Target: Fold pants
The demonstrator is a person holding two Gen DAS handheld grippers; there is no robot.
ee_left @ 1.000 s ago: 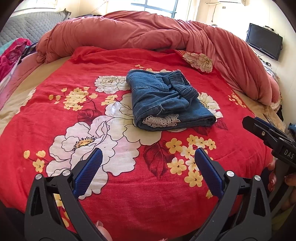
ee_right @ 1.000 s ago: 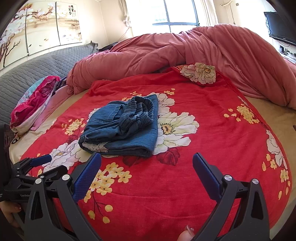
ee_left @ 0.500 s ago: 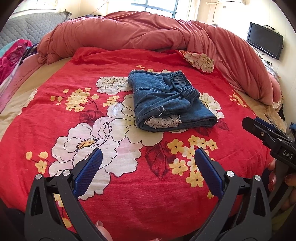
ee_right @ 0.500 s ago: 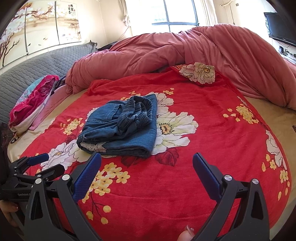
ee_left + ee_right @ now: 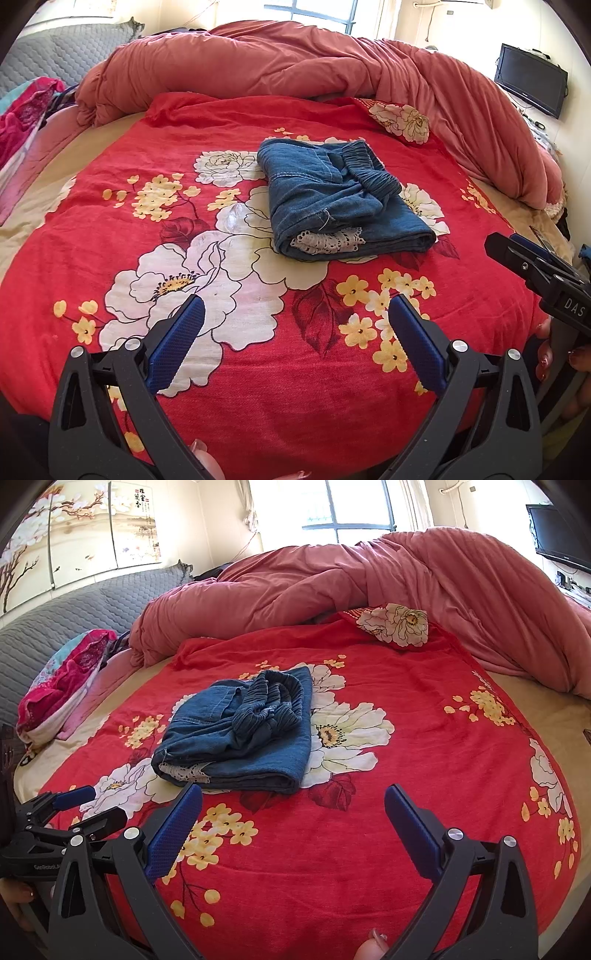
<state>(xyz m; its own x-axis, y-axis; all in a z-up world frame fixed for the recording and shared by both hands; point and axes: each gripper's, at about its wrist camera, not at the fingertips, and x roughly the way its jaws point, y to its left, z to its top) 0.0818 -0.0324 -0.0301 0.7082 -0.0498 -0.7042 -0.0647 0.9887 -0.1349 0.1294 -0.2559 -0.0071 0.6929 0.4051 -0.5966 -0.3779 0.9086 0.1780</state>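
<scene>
Denim pants (image 5: 340,206) lie folded into a compact bundle on the red floral blanket (image 5: 258,387), roughly at the middle of the bed, with the gathered elastic waistband on top and a strip of white lace trim showing at the near folded edge. In the right wrist view the same pants (image 5: 236,734) sit left of center, over 1 of the large white printed flowers, and nothing touches them. Both tools are held back from the bundle, over the near part of the blanket. The left gripper (image 5: 295,339) has its 2 blue-padded jaws spread wide apart with only blanket showing between them, holding nothing. The right gripper (image 5: 293,823) is likewise released, its 2 jaws wide apart and empty; it also appears at the right edge of the left wrist view, where painted fingertips wrap its handle. Behind the pants a salmon-pink duvet (image 5: 369,576) is bunched along the far side of the bed, a floral pillow (image 5: 397,624) rests against it, and a pile of pink and magenta clothing (image 5: 62,679) lies at the left by the grey quilted headboard (image 5: 55,627).
</scene>
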